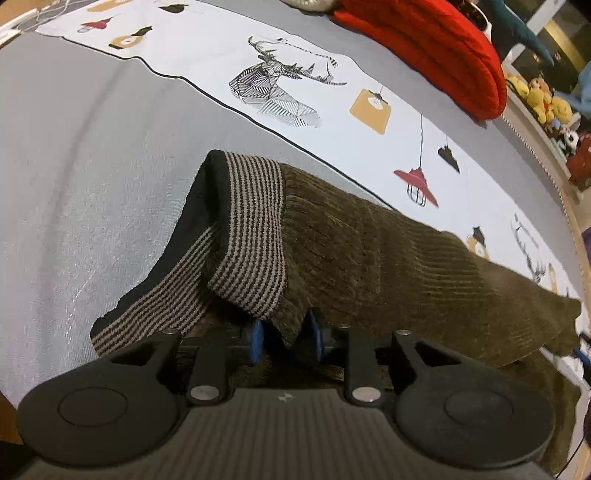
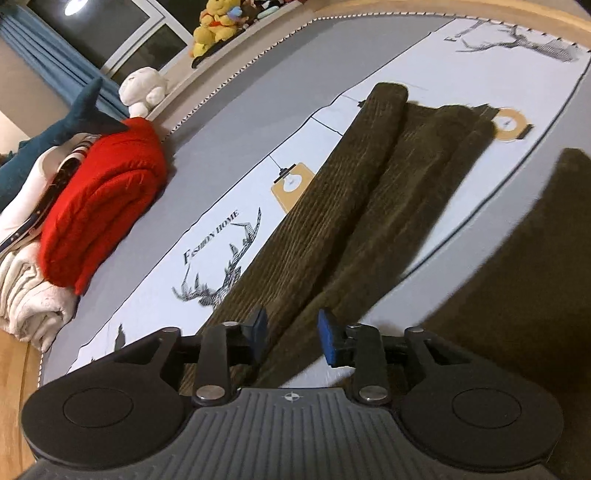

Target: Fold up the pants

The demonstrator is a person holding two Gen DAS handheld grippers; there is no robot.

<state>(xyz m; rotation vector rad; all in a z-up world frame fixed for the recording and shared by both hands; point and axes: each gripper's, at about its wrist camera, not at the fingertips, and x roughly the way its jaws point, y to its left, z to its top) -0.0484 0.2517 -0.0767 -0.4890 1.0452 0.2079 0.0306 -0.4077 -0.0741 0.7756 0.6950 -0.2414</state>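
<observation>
Dark olive corduroy pants (image 1: 369,243) lie on the bed, with the striped knit waistband (image 1: 251,229) folded over toward me in the left wrist view. My left gripper (image 1: 286,336) sits low at the waistband end. Its blue pads (image 1: 257,339) stand slightly apart, and a corner of the cloth hangs loosely between them. In the right wrist view the pant legs (image 2: 369,192) stretch away to their hems at the far end. My right gripper (image 2: 293,336) hovers open just above the near part of a leg, with nothing pinched. Another dark fold of the pants (image 2: 535,277) fills the right side.
The grey bed cover (image 1: 74,166) has a white printed strip with deer and lamps (image 1: 273,88). A folded red knit (image 2: 107,199) lies on a pile of white clothes (image 2: 29,295) at the bed's edge. Plush toys (image 2: 216,22) line the ledge behind.
</observation>
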